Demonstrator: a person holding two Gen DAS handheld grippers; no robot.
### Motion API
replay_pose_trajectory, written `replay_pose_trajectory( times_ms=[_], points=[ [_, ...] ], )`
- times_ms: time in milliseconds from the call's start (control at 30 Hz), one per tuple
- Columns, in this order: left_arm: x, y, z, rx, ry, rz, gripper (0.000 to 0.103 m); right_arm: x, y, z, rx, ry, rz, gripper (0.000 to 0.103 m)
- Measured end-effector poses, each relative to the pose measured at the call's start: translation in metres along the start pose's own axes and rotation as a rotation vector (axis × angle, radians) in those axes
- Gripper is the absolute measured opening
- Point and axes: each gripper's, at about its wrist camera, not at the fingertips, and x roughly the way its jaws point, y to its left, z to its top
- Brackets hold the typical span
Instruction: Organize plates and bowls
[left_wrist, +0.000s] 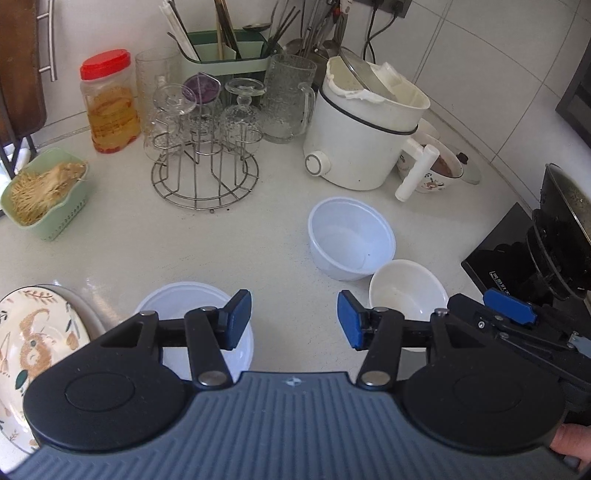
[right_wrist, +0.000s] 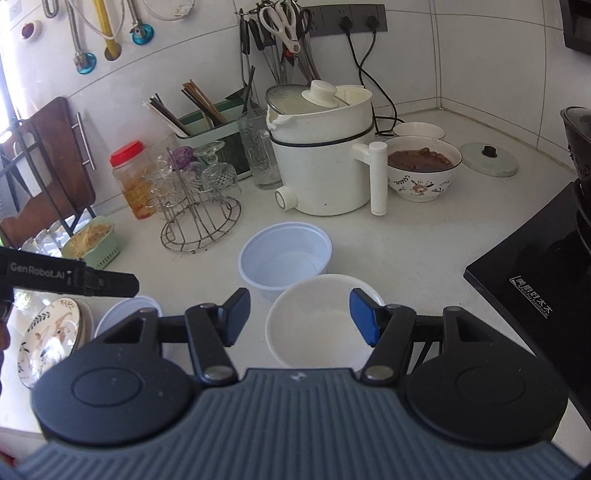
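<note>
The left tool (left_wrist: 294, 319) is hovering wide open over the white table (left_wrist: 221, 240), gripping nothing, its left finger above a plastic bowl (left_wrist: 173, 299) beside a squirrel-patterned plate (left_wrist: 33, 343). The right tool (right_wrist: 299, 315) is spreading wide around a white ceramic bowl (right_wrist: 314, 325), its right finger sitting at the rim; contact is unclear. A translucent bowl (right_wrist: 284, 254) is touching it behind. "GenRobot.AI" is showing on the left device (right_wrist: 70, 277); the induction hob (right_wrist: 535, 280) is carrying "Meichu haotaitai".
</note>
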Motion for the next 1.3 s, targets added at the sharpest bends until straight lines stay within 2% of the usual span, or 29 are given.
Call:
replay_pose_trajectory(
  times_ms=[433,733,800,1000,1067,1133,1300],
  points=[
    [0.076,0.006,0.040,-0.031,0.088,-0.057,0.058,0.064,-0.013,0.027,0.061,0.015,-0.011,0.060],
    [0.126,0.009,0.054,-0.059,0.127,-0.103,0.058,0.120,-0.014,0.039,0.067,0.092,-0.024,0.045],
    [0.133,0.010,0.057,-0.071,0.129,-0.110,0.057,0.131,-0.012,0.039,0.050,0.104,-0.045,0.038],
    [0.150,0.011,0.065,-0.096,0.124,-0.125,0.056,0.150,-0.014,0.040,0.045,0.129,-0.047,0.030],
    [0.154,0.012,0.066,-0.111,0.126,-0.130,0.054,0.155,-0.015,0.039,0.051,0.140,-0.035,0.022],
    [0.158,0.012,0.066,-0.119,0.141,-0.138,0.049,0.157,-0.014,0.038,0.063,0.148,-0.027,0.021],
    [0.163,0.006,0.071,-0.079,0.136,-0.131,0.047,0.158,-0.015,0.038,0.083,0.145,-0.018,0.021]
  ],
)
